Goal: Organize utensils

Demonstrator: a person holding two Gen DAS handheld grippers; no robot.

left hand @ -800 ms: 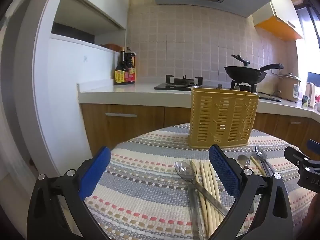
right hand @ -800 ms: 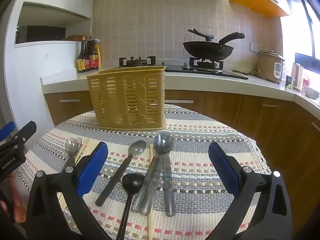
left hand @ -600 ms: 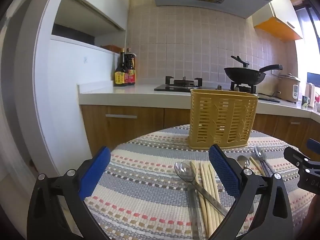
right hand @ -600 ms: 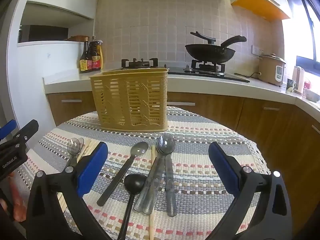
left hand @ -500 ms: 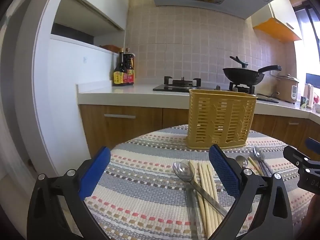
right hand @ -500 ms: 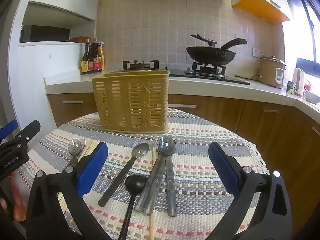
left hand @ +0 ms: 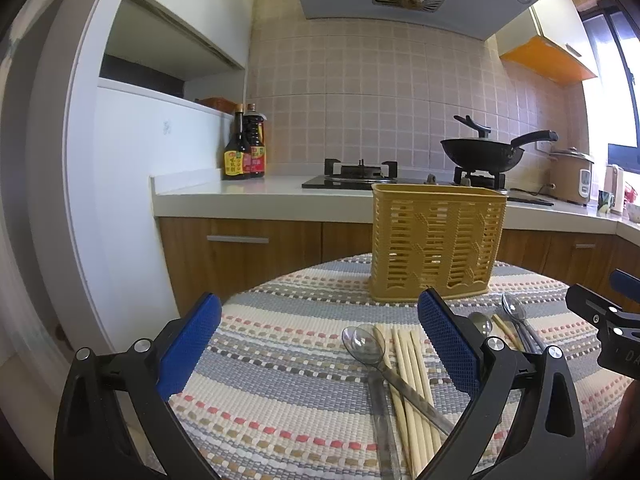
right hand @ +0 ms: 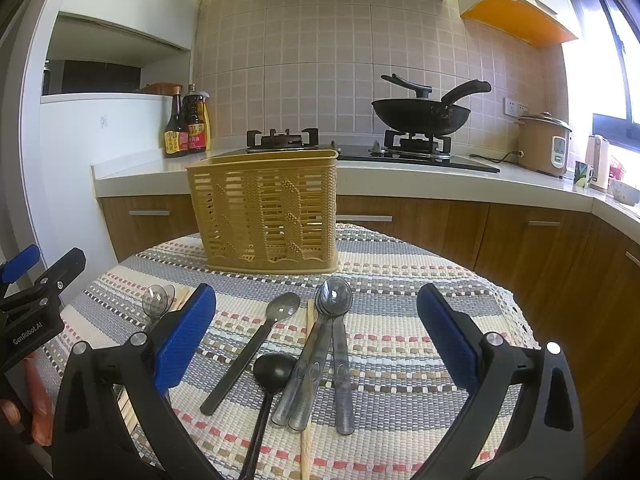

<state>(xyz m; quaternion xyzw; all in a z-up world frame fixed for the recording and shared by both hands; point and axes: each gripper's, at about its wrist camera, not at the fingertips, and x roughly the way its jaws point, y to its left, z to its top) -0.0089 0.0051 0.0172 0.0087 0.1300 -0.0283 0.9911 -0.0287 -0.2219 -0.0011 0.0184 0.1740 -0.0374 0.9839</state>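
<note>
Spoons (right hand: 328,344) and chopsticks (left hand: 408,372) lie before us on the striped tablecloth (right hand: 400,280), near the yellow slotted basket (right hand: 264,212), kitchen counter (right hand: 400,180) behind, our left gripper (left hand: 320,348) and right gripper (right hand: 316,340) both spread wide, holding nothing.

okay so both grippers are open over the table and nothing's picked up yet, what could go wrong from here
The clear spoons lie stacked and overlapping, so the right gripper may lift several or drop one. A single chopstick sits tight against them and could get dragged along. The yellow basket looks light; a clumsy insertion might tip it.
</note>
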